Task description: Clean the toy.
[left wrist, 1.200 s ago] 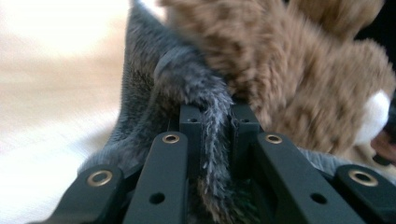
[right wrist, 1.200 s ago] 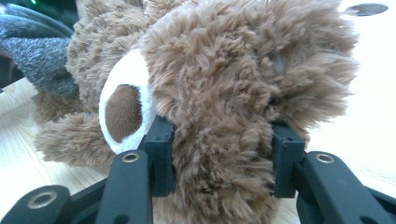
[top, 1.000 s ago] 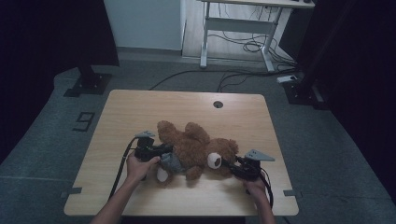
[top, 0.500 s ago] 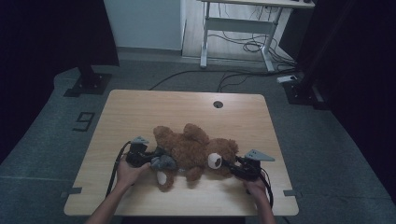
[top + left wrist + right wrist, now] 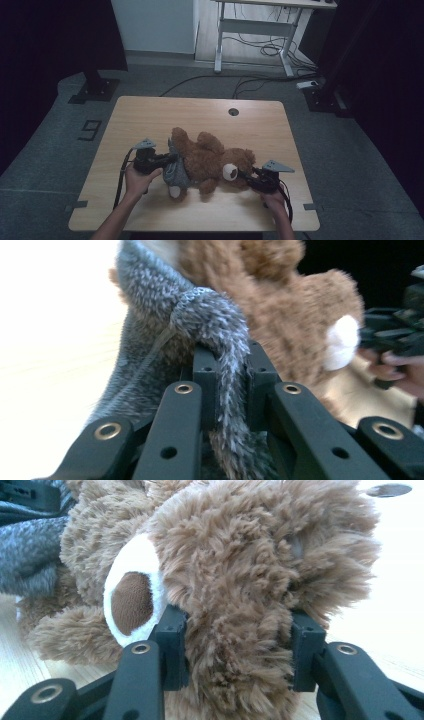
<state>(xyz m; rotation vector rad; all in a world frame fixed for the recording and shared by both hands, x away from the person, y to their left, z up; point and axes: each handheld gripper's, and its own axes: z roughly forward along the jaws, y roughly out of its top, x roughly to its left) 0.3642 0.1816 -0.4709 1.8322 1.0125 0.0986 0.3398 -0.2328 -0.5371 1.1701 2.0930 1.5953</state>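
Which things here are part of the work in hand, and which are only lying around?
In the work:
- teddy bear, its head clamped in the right gripper
- grey knitted garment, its edge pinched in the left gripper

Lying around:
- desk behind the table
- cables on the floor
- black stand base

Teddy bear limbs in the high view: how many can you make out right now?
3. One limb sticks up at the teddy bear's far left, another beside it at the top, a third toward the near edge. Others may be hidden under the grey garment.
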